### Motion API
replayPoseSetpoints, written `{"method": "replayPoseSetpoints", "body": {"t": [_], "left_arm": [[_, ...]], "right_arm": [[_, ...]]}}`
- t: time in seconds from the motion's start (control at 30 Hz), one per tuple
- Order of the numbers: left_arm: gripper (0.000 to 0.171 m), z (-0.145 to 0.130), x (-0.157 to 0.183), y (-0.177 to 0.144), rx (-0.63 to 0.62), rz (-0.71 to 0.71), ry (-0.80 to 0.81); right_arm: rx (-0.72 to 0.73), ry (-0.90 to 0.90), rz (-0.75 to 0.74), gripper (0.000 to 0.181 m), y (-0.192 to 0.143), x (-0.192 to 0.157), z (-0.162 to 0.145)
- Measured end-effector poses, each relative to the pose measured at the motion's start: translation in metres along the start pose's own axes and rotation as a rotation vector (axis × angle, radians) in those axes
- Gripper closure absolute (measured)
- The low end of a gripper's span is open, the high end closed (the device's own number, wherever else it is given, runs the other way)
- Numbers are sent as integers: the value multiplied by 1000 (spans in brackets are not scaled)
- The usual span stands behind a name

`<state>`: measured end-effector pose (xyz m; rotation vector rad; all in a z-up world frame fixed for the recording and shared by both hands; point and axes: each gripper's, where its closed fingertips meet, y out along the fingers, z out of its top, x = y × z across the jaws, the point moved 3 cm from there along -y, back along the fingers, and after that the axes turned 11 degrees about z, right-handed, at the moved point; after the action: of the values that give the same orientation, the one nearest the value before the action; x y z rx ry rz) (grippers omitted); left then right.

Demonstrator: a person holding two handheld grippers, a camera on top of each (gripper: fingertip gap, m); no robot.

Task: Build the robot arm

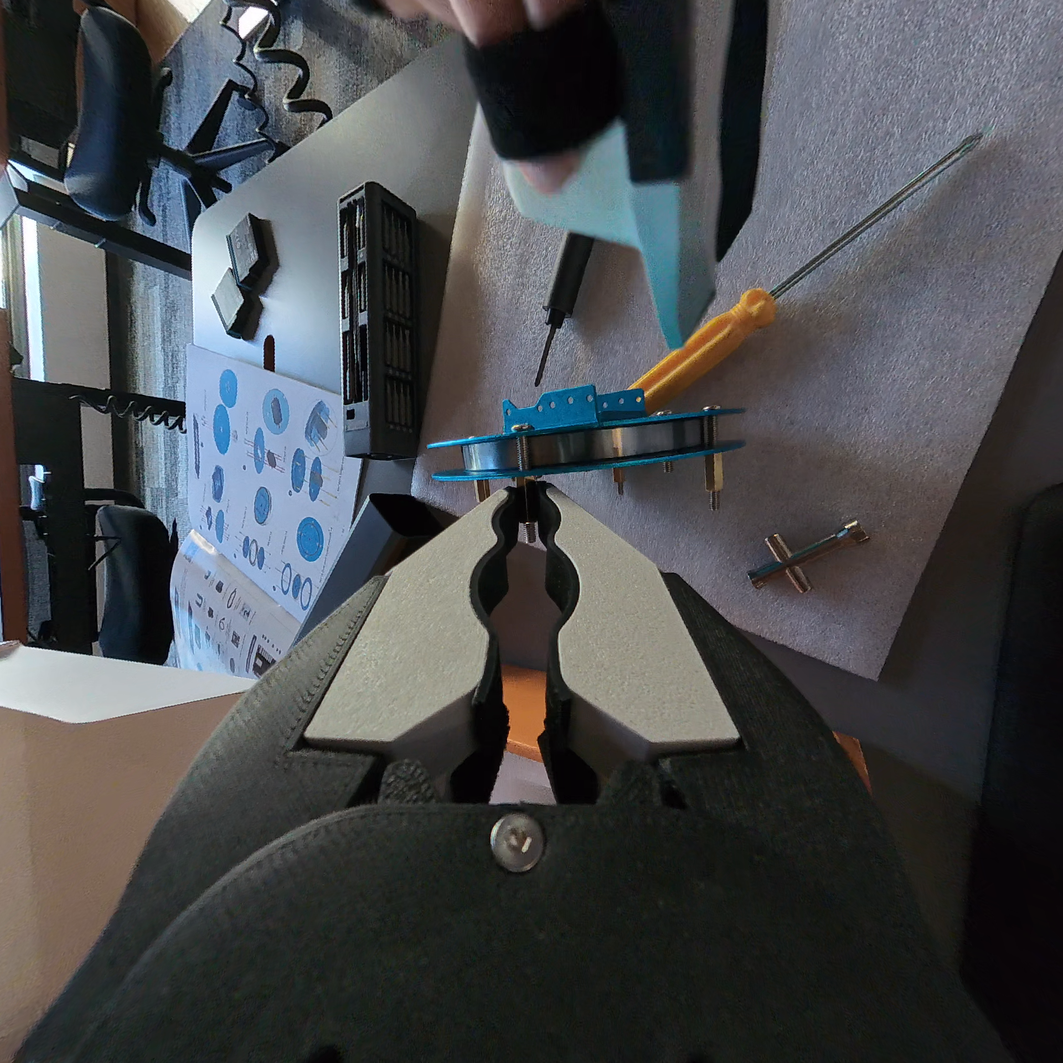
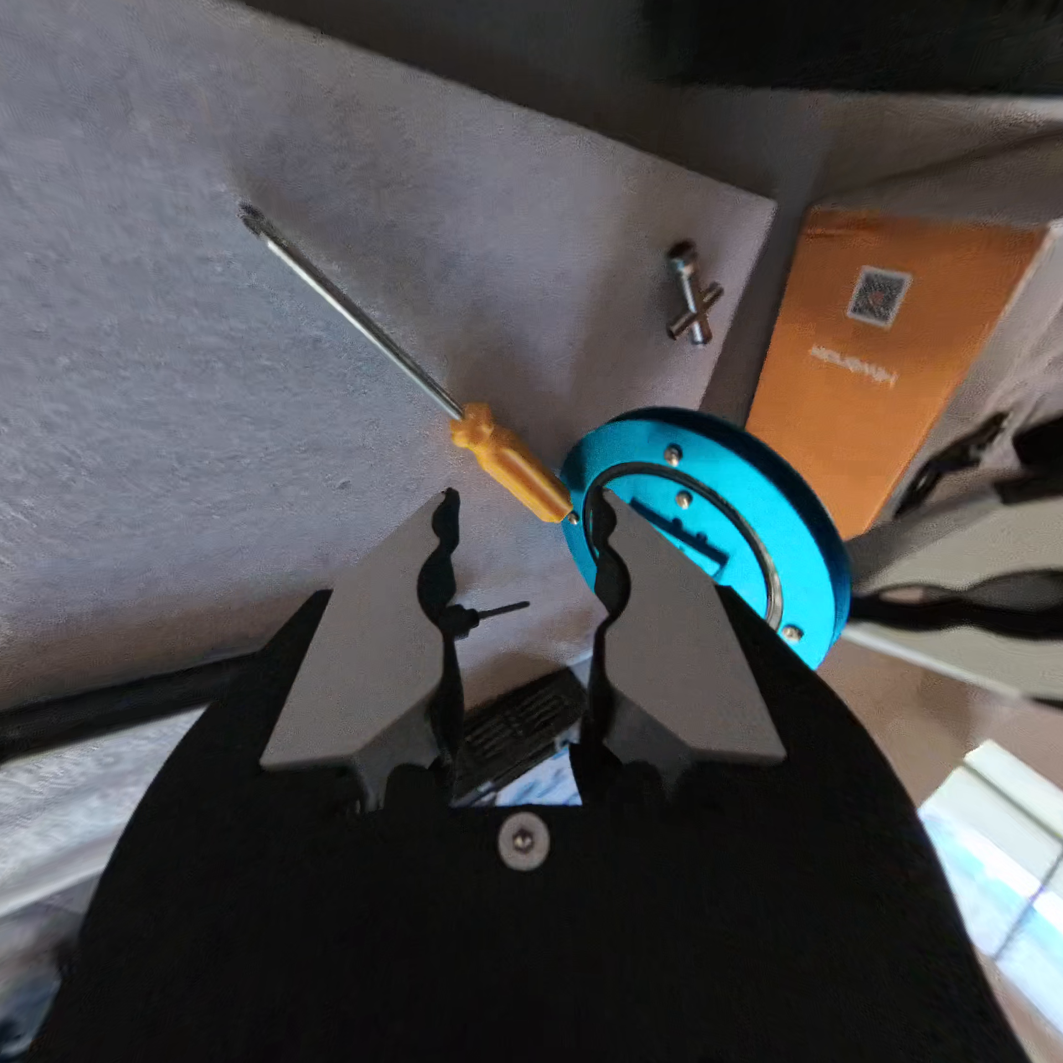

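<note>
A round blue assembly (image 1: 587,446) of two plates around a metal ring stands on brass standoffs above a grey foam mat (image 1: 897,437). My left gripper (image 1: 528,501) is shut on one brass standoff (image 1: 528,520) under its near edge. A yellow-handled screwdriver (image 1: 702,345) lies just behind it. My right gripper (image 2: 524,506) is open and empty, above the mat (image 2: 201,402). Its tips are by the end of the yellow handle (image 2: 509,463), and its right finger overlaps the blue assembly (image 2: 765,512). It shows blurred, with a hand, at the top of the left wrist view (image 1: 650,230).
A small black screwdriver (image 1: 561,299) (image 2: 489,611) and a cross-shaped metal wrench (image 1: 805,555) (image 2: 693,299) lie on the mat. A black bit case (image 1: 379,322), two black blocks (image 1: 244,276) and picture sheets (image 1: 270,460) lie left of it. An orange box (image 2: 880,356) sits beyond.
</note>
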<state>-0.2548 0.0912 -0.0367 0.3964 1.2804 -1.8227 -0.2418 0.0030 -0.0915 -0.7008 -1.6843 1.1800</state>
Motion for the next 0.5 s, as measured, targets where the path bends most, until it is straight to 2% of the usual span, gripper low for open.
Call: {"method": "replayPoseSetpoints", "body": {"t": [0.1,0.17,0.2,0.23,0.27,0.37,0.5], "left_arm": [[167,-2,-2,1,-27,12,-10],[168,-1,-2,2,-29,16,-17],[167,-1,-3,2,-29,18,-21],[167,-1,-3,3,-29,21,-25],[167,-1,-4,3,-28,21,-27],[167,-2,-5,4,-32,19,-32],[167,-2,-7,6,-26,17,-49]], "right_arm": [[-86,-252,87,135,21,-1,-1],[-77,-316,159,140,26,-2,-1],[-78,-292,216,145,27,-2,-3],[-76,-228,263,150,27,-2,-4],[-91,-149,283,163,25,2,-6],[-126,106,400,165,10,-7,-10],[99,774,505,166,-16,-40,12]]}}
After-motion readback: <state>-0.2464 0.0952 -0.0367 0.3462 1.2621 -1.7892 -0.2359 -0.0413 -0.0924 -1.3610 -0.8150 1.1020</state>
